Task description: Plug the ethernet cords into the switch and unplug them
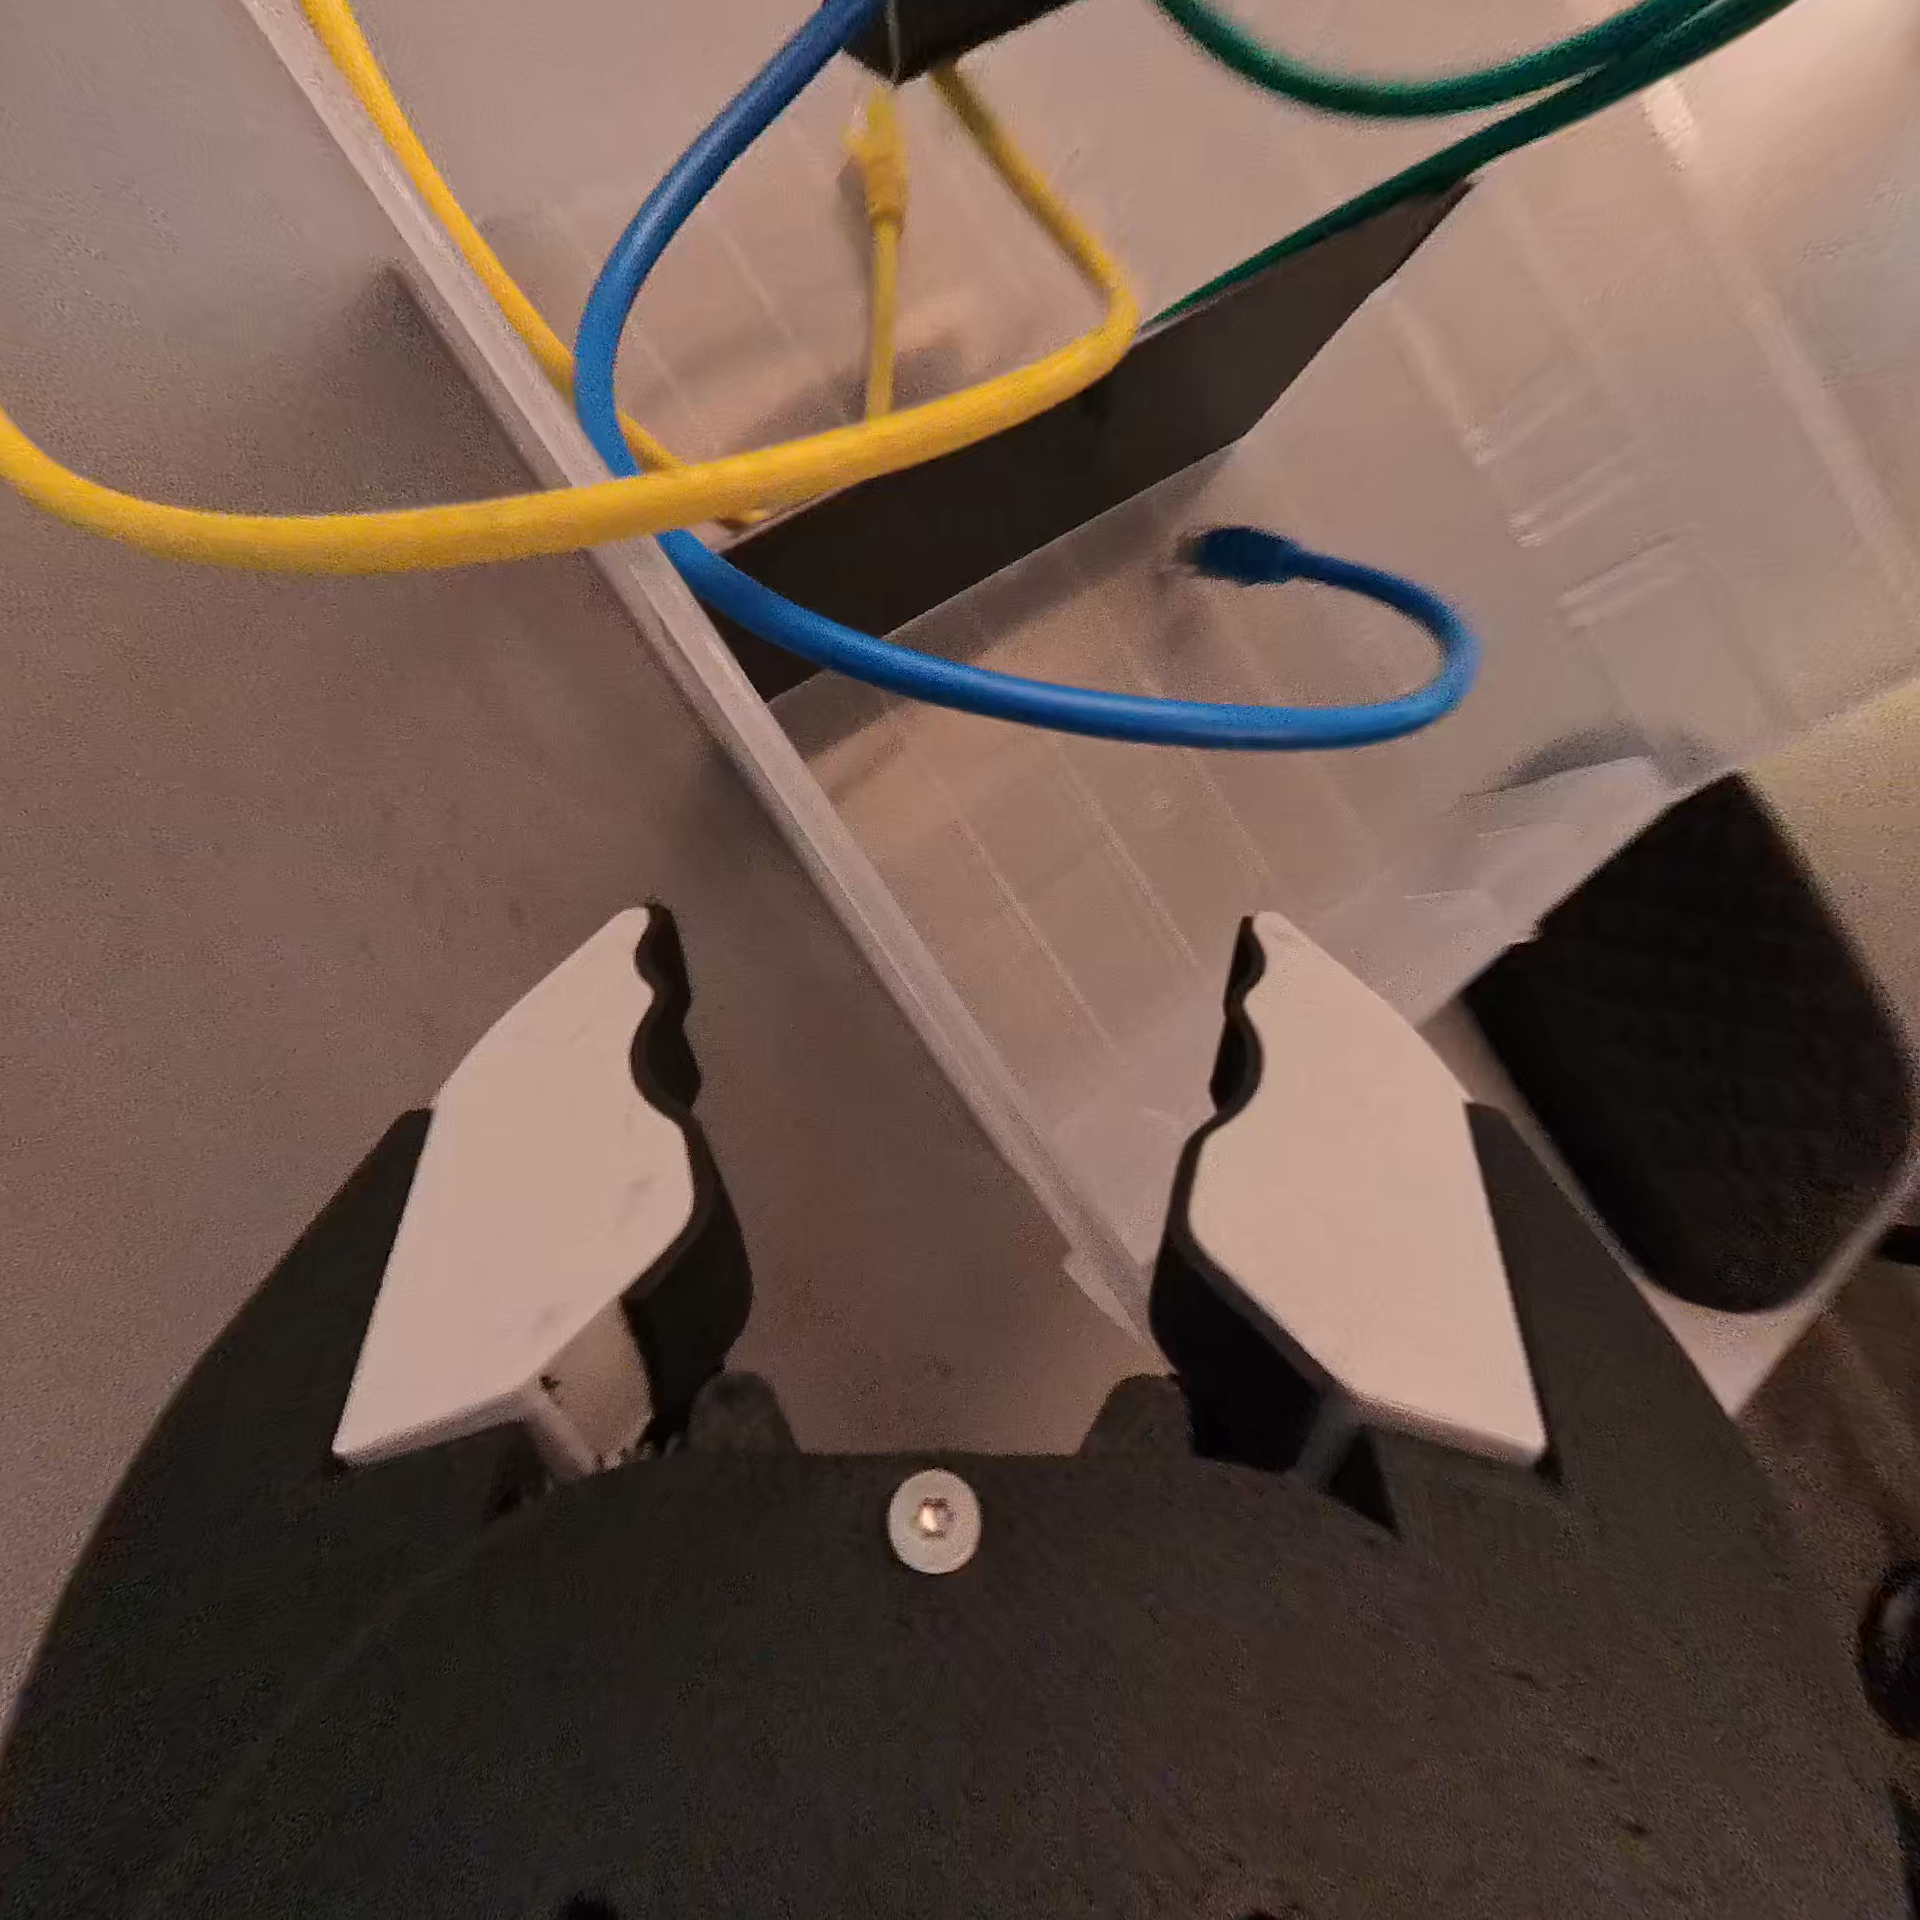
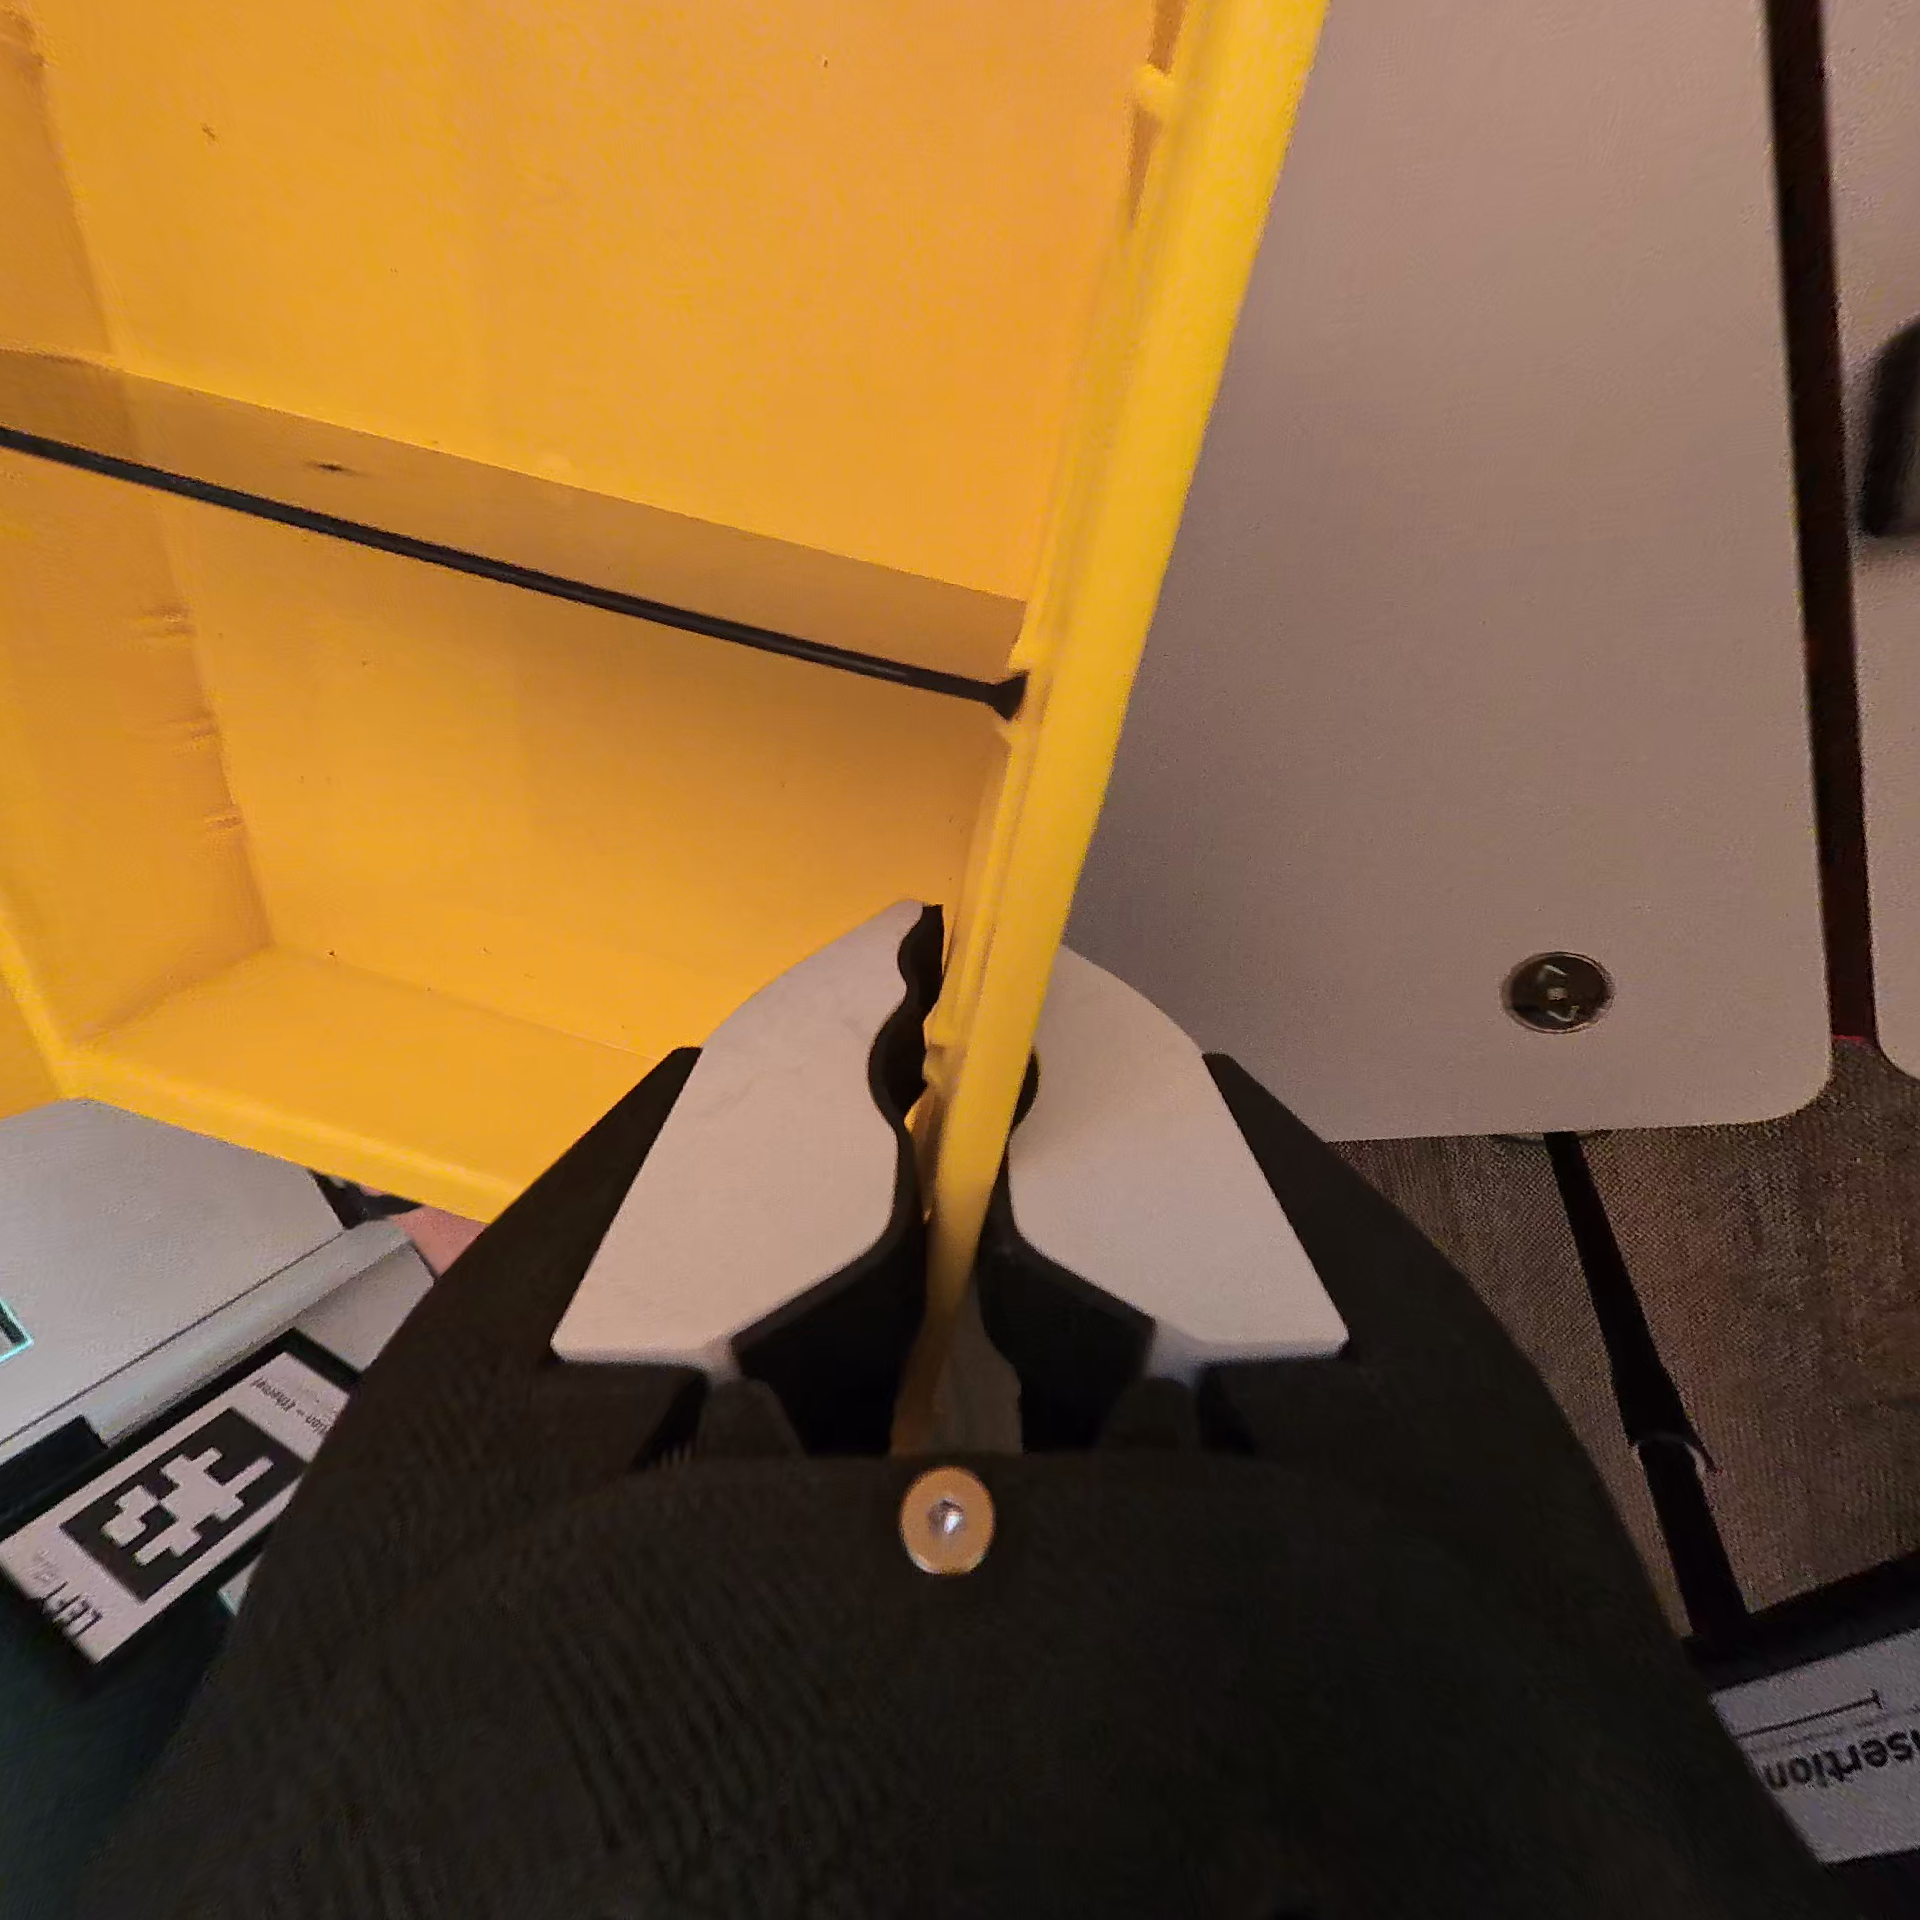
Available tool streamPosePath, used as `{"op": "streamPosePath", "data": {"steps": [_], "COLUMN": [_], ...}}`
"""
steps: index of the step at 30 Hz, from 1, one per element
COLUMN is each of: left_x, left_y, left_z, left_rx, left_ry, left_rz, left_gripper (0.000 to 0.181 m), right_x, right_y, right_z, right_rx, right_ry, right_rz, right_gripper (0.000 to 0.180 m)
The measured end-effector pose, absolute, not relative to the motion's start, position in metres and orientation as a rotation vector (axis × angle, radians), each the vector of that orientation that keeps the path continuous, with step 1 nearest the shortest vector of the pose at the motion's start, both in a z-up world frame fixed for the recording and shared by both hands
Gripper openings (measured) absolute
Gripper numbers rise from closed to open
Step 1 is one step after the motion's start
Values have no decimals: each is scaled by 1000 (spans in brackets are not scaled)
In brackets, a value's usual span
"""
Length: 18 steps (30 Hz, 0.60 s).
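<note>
In the left wrist view my left gripper [image 1: 951, 935] is open and empty, above the rim of a clear plastic bin [image 1: 831, 831]. Ahead hang a yellow cord [image 1: 623, 499], a blue cord [image 1: 1039, 686] with its loose blue plug [image 1: 1236, 551], and a green cord [image 1: 1455, 94]. A loose yellow plug [image 1: 878, 156] hangs near the top. The blue and yellow cords lead up to a black box [image 1: 935, 36] at the top edge. In the right wrist view my right gripper [image 2: 977, 987] is shut on the side wall of a yellow bin [image 2: 1101, 520].
The yellow bin has a divider [image 2: 520, 540] across it. A white panel with a round lock [image 2: 1555, 990] stands to its right over grey carpet. A marker card [image 2: 177, 1496] lies at bottom left, a label card [image 2: 1829, 1756] at bottom right. A black wedge [image 1: 1091, 468] sits inside the clear bin. Some 45 centimetres of space lies between my two pairs of fingers.
</note>
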<state>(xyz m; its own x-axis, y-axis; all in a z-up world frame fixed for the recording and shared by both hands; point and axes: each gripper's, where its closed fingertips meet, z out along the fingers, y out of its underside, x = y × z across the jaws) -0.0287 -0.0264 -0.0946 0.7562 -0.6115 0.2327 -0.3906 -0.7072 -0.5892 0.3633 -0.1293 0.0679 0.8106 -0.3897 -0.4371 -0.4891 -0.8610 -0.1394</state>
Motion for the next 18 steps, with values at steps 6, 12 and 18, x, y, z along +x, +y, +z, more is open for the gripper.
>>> {"op": "streamPosePath", "data": {"steps": [6, 12, 18], "left_x": [-37, -79, -151], "left_y": [-18, 13, 43], "left_z": [-114, -118, -109], "left_rx": [-2671, -2814, -2820], "left_ry": [871, 877, 714], "left_rz": [-473, -401, -456], "left_gripper": [61, 10, 6], "right_x": [394, 391, 371], "right_y": [-137, -128, -111], "right_z": [2, -62, -110], "right_rx": [-2803, -2861, -2926], "right_ry": [713, 654, 570], "right_rz": [555, 576, 617], "right_gripper": [5, 4, 4]}}
